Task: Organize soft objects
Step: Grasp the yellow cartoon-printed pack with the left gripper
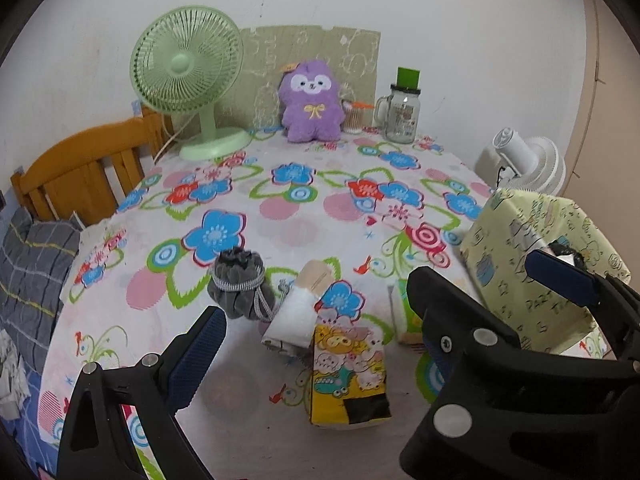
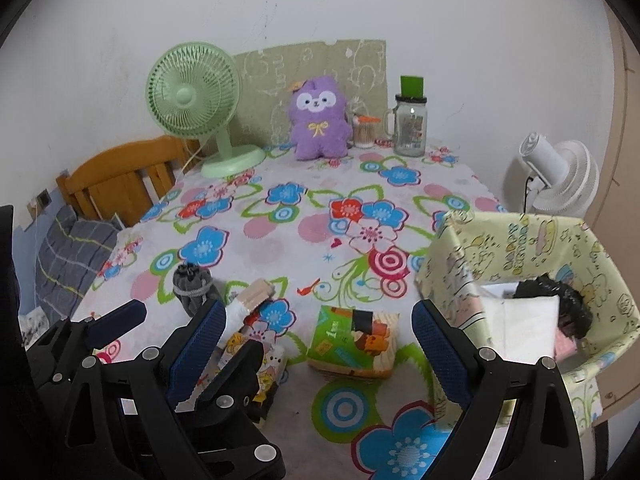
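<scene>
The left gripper and right gripper are both seen released, nothing held. Just left of the fabric bin, whose open rim is unobstructed, the green tissue pack lies flat. Further left, the yellow tissue pack is laid lengthwise, pointing toward the purple plush; bare tablecloth is left between.
</scene>
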The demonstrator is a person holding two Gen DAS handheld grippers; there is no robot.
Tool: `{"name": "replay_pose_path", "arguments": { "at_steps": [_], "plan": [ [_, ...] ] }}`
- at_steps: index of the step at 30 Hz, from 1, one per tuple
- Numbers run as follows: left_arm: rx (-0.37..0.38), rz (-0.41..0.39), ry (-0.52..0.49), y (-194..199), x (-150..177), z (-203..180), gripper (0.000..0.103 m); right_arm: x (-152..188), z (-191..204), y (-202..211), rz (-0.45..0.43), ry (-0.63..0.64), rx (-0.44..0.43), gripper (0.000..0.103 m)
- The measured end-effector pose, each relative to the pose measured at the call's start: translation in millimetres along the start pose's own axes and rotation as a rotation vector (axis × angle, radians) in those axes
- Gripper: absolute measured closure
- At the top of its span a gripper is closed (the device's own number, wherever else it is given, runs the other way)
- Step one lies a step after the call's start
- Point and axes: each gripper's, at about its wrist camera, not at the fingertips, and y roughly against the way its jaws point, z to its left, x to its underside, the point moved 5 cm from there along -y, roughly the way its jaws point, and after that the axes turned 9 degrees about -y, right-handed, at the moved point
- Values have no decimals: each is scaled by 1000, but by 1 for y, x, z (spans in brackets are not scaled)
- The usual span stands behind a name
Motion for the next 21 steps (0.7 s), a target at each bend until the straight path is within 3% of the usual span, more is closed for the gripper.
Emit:
{"name": "replay_pose_path", "arguments": {
  "at_steps": [12, 16, 21],
  "plan": [
    [42, 57, 25, -24, 16, 7, 4, 8, 6, -23, 11, 49, 77, 7],
    [48, 68, 38, -30, 21, 12, 4, 14, 7, -35, 59, 23, 50, 7],
    [60, 92, 27, -38, 28, 9, 5, 24, 2, -48, 90, -7, 75, 9]
  ]
}}
